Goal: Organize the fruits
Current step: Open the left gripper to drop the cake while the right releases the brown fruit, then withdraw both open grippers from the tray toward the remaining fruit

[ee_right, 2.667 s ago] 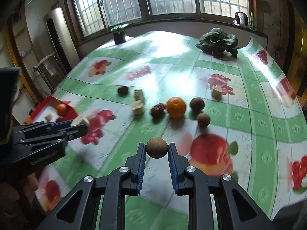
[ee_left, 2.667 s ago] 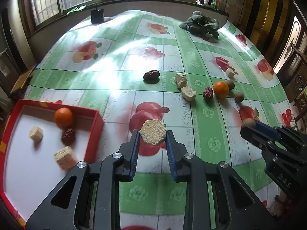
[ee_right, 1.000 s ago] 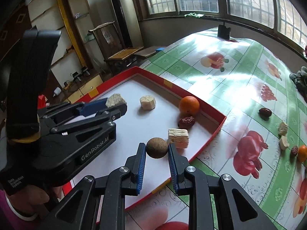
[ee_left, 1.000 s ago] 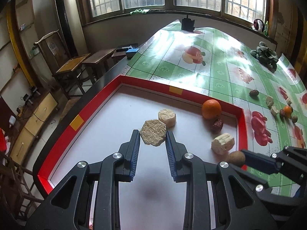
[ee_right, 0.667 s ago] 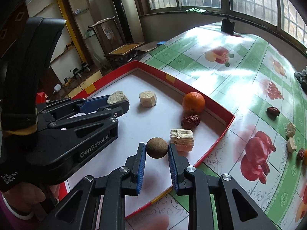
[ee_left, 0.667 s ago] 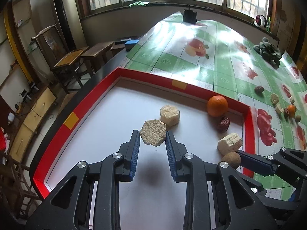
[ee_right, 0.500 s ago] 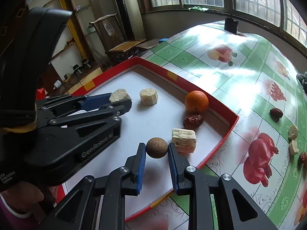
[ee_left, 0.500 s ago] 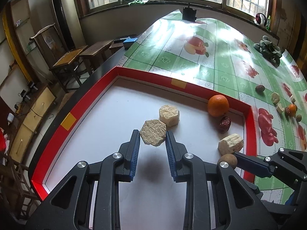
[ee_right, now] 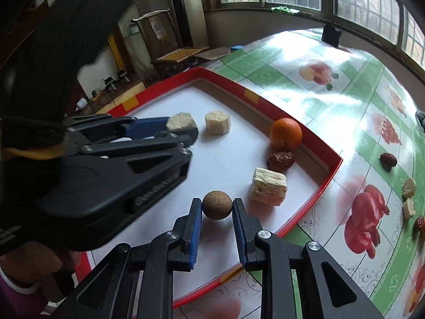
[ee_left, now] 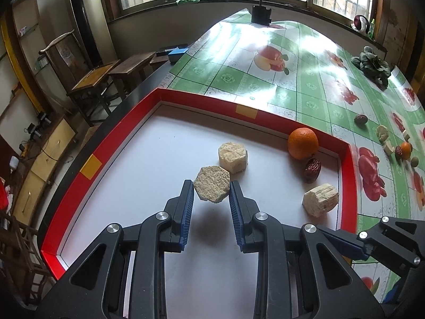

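My left gripper (ee_left: 211, 190) is shut on a tan hexagonal cake (ee_left: 211, 187) and holds it just above the white floor of the red-rimmed tray (ee_left: 202, 98). My right gripper (ee_right: 217, 208) is shut on a round brown fruit (ee_right: 217, 204) above the tray's (ee_right: 329, 170) near right part. In the tray lie an orange (ee_left: 302, 143), a red date (ee_left: 312, 170), a pale round cake (ee_left: 233, 156) and a layered pale block (ee_left: 321, 199). The left gripper also shows in the right wrist view (ee_right: 183, 127).
On the green fruit-print tablecloth (ee_left: 292, 79) to the right lie a dark date (ee_left: 360, 119), pale chunks (ee_left: 382, 133), a small orange (ee_left: 405, 147) and a date (ee_left: 398, 152). A leafy vegetable (ee_left: 372, 65) sits far back. Wooden chairs (ee_left: 93, 79) stand left of the table.
Both grippers carried their pieces from the tablecloth over to the tray. In the last second they sank lower over the tray floor, still shut on their pieces.
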`<action>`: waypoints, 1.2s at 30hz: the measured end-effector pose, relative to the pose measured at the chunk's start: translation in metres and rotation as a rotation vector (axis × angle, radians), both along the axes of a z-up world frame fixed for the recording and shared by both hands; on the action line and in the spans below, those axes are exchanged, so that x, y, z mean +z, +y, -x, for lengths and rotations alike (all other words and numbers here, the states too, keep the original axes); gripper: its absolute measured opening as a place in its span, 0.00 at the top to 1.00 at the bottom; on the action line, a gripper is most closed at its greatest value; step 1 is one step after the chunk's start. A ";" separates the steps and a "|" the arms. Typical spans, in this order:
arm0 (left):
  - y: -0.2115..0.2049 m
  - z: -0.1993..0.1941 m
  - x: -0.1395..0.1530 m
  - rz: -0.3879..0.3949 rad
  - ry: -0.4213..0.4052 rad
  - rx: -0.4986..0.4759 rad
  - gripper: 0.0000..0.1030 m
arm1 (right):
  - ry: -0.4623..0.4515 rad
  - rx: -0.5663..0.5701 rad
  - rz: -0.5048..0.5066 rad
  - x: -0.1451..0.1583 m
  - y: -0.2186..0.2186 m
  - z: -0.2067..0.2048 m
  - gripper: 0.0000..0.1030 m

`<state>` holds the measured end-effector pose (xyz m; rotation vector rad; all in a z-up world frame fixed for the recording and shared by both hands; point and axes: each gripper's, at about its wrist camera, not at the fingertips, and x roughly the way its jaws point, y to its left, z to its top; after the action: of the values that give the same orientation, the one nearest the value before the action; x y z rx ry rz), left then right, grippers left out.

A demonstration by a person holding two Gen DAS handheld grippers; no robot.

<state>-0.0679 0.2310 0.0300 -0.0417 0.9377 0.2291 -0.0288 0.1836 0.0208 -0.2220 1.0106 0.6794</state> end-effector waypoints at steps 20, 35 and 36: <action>0.007 -0.003 0.001 0.065 0.003 0.014 0.36 | 0.023 -0.037 -0.030 0.008 -0.012 0.004 0.68; -0.022 0.017 0.032 0.034 -0.091 -0.013 0.36 | -0.015 -0.153 -0.103 0.035 -0.067 0.014 0.66; -0.025 0.019 0.034 0.034 -0.096 -0.021 0.36 | -0.016 -0.163 -0.108 0.037 -0.072 0.014 0.66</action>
<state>-0.0872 0.2061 0.0638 -0.0736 0.8459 0.1903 -0.0431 0.1120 0.0577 -0.0495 0.9619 0.5805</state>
